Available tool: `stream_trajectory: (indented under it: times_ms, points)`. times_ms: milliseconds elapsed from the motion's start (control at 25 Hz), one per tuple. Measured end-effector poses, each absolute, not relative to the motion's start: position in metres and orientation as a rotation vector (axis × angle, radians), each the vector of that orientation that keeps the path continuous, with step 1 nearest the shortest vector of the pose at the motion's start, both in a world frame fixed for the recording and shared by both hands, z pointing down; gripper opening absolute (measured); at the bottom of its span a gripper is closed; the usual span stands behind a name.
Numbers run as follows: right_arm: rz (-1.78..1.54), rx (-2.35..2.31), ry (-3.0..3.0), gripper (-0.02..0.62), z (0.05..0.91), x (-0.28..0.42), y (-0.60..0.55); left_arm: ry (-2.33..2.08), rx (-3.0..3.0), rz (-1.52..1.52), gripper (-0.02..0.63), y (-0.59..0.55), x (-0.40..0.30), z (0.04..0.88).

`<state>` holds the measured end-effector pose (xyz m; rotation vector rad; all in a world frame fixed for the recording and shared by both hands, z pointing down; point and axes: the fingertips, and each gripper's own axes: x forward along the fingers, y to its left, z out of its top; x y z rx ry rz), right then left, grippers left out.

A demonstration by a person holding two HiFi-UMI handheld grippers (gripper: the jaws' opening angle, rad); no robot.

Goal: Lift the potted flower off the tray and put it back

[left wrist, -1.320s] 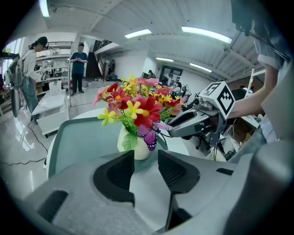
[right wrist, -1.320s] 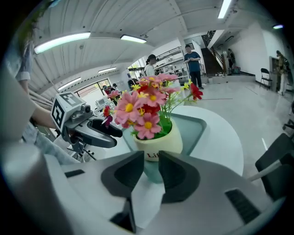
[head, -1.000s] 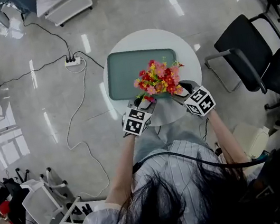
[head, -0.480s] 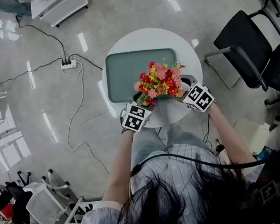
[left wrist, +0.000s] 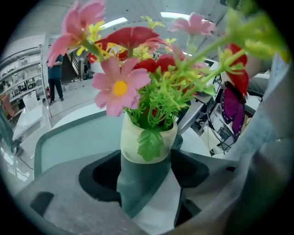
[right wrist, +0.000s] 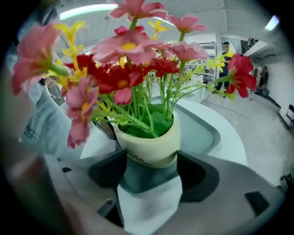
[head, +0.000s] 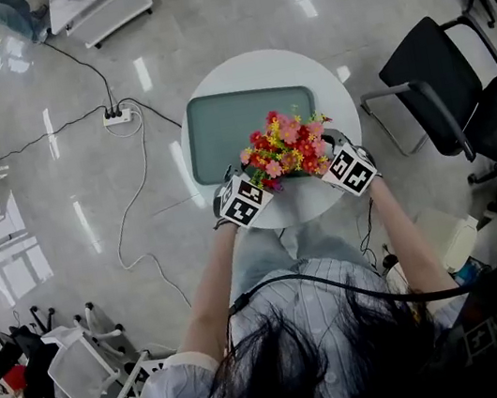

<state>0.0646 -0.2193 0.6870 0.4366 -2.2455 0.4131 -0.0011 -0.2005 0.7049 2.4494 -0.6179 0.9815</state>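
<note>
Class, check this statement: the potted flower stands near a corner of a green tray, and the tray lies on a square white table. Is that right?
Not quite. The table is round, not square, as the head view shows. The rest holds: the potted flower stands near a corner of the green tray, and the tray lies on the white table.

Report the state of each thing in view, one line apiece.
Potted flower: upright on the tray's near edge.
Tray: flat on the table.
Left gripper: open, jaws have just been opening, potted flower between them.
Right gripper: open, jaws have just been opening, potted flower between them.
</note>
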Motion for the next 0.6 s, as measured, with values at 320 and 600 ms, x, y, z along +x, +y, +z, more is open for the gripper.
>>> stream_trajectory:
  times_ms: [320, 600]
  points:
    - [0.46, 0.488, -2.275, 0.313, 0.692, 0.065, -0.222, -0.599, 2.448, 0.973, 0.331, -0.203, 0.004, 0.715]
    - [0.421, 0.534, -2.276, 0.311, 0.686, 0.065, -0.223, -0.618, 2.467, 0.985, 0.33, -0.204, 0.004, 0.707]
